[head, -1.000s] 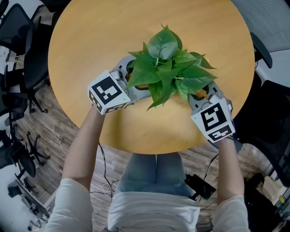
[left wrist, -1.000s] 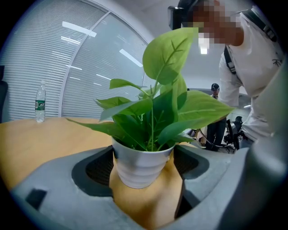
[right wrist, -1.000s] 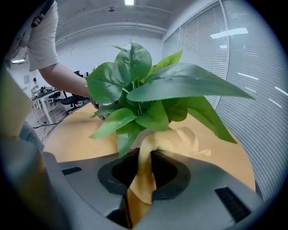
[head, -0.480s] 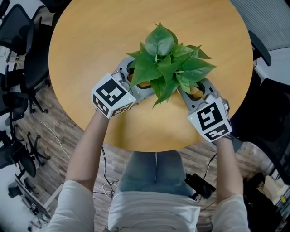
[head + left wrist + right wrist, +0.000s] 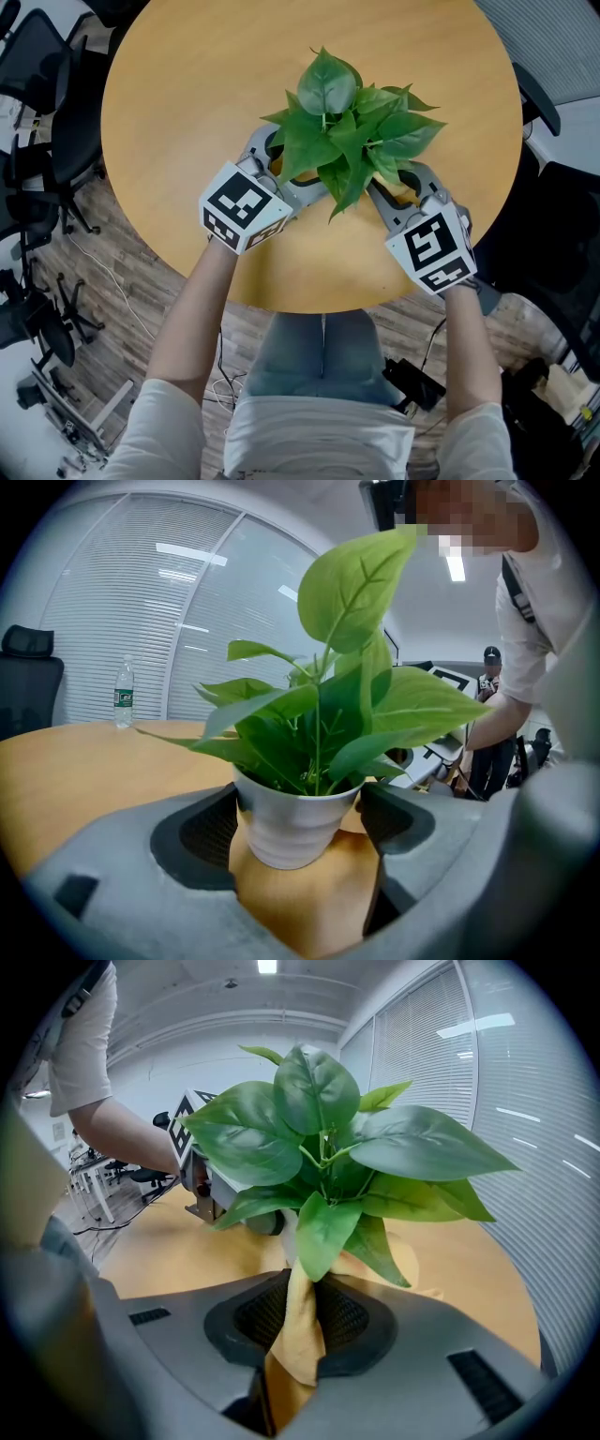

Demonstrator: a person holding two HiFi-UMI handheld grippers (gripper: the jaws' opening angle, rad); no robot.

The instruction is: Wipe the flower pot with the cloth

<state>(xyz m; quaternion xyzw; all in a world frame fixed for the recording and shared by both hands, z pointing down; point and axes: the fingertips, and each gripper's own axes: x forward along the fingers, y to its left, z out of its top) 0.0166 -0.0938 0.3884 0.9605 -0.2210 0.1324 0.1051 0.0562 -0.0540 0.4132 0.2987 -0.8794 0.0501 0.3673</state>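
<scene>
Upright white pot, bunched yellow cloth

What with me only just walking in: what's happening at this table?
A person is at a round wooden table with a gripper in each hand. The left gripper appears closed on the white flower pot of a leafy plant, steadying it. The right gripper pinches a yellow cloth, held up to the pot's other side.

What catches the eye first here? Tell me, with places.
A leafy green plant in a white pot sits near the middle of the round wooden table. The left tongs clasp the pot; the right tongs pinch a yellow cloth under the leaves on the opposite side.
</scene>
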